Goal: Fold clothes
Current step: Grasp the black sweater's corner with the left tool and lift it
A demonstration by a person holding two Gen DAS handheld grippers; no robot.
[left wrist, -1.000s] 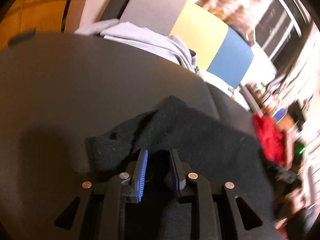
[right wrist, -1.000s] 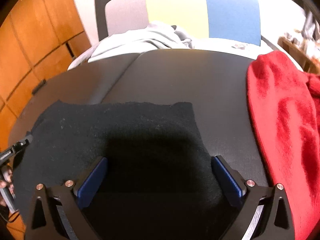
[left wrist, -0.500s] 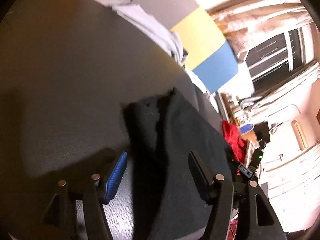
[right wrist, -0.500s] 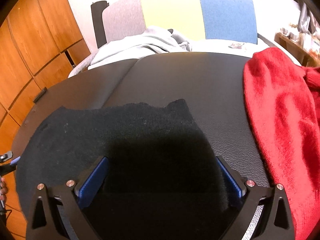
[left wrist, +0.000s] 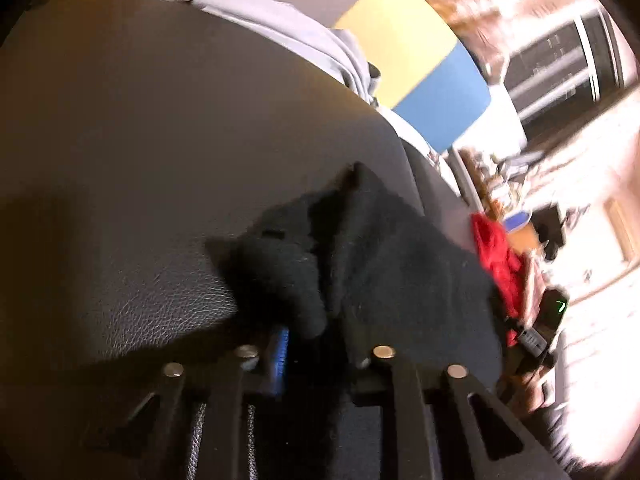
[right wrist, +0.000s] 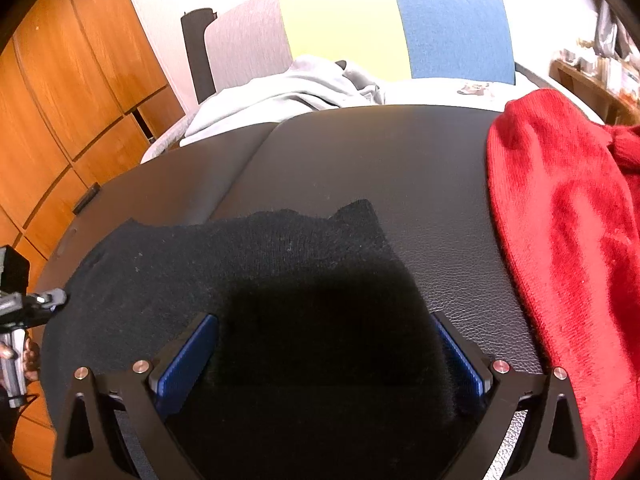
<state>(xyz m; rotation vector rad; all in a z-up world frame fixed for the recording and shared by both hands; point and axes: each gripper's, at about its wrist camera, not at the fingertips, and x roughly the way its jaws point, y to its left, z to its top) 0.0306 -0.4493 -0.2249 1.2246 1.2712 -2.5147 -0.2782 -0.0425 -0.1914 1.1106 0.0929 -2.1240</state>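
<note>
A black knit garment (right wrist: 240,256) lies spread on the dark leather table (right wrist: 400,152). In the left wrist view its near edge is bunched into a fold (left wrist: 288,280) that rises between the jaws of my left gripper (left wrist: 320,348). Those jaws are closing and pinch the cloth, which hides most of the pads. My right gripper (right wrist: 320,348) hovers over the garment's right part with its jaws wide open; cloth lies beneath them but is not gripped.
A red knit garment (right wrist: 560,220) lies on the table's right side. A pale grey garment (right wrist: 304,88) is heaped at the far edge, before a grey, yellow and blue panel (right wrist: 340,28). Wooden cabinets (right wrist: 60,100) stand at the left.
My left gripper opened wide over the black garment's edge, then dropped and closed on it, bunching the cloth. The right gripper has stayed still and open.
</note>
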